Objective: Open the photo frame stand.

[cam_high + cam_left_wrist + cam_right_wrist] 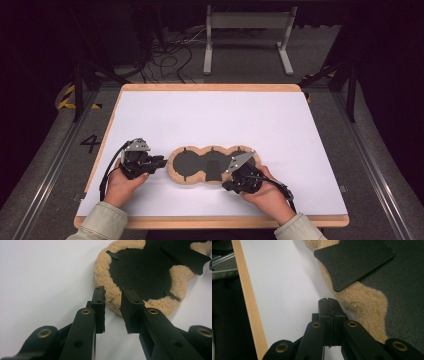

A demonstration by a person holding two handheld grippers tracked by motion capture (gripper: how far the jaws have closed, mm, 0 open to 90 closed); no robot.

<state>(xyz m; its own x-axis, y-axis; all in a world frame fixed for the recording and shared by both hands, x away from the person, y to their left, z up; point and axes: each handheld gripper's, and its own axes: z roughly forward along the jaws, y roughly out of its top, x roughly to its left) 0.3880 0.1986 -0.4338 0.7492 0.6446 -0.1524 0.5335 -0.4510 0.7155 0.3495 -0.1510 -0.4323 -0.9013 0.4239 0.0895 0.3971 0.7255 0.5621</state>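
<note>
Fleece pad (214, 164) between hand-held grippers

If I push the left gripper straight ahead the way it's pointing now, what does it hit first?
The left gripper, jaws open, points at the tan fleecy rim of the lobed pad with the black centre. That fleece edge looks like first contact, probably passing between the jaws; the height above the white table surface is unclear.

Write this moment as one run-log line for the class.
left gripper: open, jaws at fleece pad rim | right gripper: shut, nothing between jaws, beside pad's near edge | pad: flat on white table
</note>
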